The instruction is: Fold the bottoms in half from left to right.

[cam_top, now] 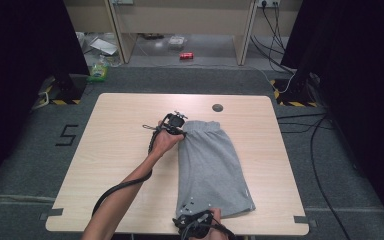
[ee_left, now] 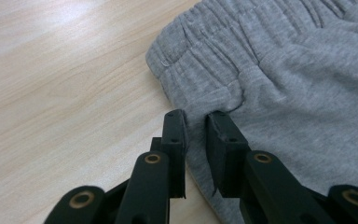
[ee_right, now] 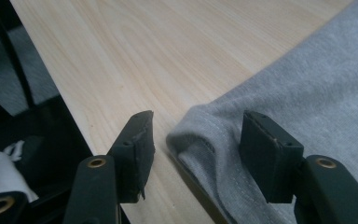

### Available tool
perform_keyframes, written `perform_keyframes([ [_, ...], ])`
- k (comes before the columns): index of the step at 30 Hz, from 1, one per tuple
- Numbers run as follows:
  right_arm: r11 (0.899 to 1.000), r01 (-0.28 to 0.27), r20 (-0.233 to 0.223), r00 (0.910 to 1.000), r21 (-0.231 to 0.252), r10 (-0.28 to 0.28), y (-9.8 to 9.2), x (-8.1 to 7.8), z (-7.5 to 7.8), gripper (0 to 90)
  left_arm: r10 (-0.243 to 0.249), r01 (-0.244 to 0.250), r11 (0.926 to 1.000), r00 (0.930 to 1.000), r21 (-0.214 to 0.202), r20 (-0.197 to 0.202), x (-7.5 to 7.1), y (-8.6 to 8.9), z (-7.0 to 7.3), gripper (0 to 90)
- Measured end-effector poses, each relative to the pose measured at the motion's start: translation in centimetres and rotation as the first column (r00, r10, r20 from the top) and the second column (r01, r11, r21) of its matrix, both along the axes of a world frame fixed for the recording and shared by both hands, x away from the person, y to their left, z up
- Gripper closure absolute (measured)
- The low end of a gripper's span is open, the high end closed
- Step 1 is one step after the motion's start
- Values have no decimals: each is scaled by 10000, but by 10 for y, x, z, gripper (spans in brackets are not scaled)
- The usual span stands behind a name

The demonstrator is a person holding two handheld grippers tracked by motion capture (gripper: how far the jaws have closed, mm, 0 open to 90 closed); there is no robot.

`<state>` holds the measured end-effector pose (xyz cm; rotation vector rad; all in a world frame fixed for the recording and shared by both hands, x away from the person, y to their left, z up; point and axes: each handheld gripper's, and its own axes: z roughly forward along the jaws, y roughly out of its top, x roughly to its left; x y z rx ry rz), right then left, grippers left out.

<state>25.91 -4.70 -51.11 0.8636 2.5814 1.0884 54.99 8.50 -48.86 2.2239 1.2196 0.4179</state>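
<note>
We see no readable writing on the grey shorts (cam_top: 211,167): our left gripper (ee_left: 196,122) stands narrowly parted around waistband fabric at centre frame, our right gripper (ee_right: 196,135) wide around the hem corner.

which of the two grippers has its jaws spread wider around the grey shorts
The right gripper, at the hem corner of the grey fabric shorts: its jaws stand well apart around the cloth. The left gripper, at the elastic waistband, leaves just a narrow gap.

A large dark numeral "5" (cam_top: 68,135) stands on the grey floor (cam_top: 25,150) left of the table (cam_top: 125,115); nothing else can be read, and the red can (cam_top: 186,55) far off is too small
</note>
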Motion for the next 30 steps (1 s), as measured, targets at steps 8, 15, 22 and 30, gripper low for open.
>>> perform_keyframes([
  [8, 9994, -7, 655, 9979, -352, 30, -6, 5, 0, 800, 277, -282, 9982, 9996, -536, -111, 4, -1, -4, 758],
  [15, 9994, -340, 506, 9982, 54, 336, 7, 8, 1, 818, 114, -112, 9996, 9999, -278, 64, 4, 5, -2, 872],
  [22, 9944, -948, 434, 9947, 457, 928, 38, 12, 6, 818, 196, -197, 9997, 9998, -129, -26, 1, 32, 2, 874],
  [30, 9877, -1412, 330, 9897, 674, 1393, 63, 14, 10, 804, 443, -445, 9988, 9990, -180, -80, -2, 62, 4, 871],
])
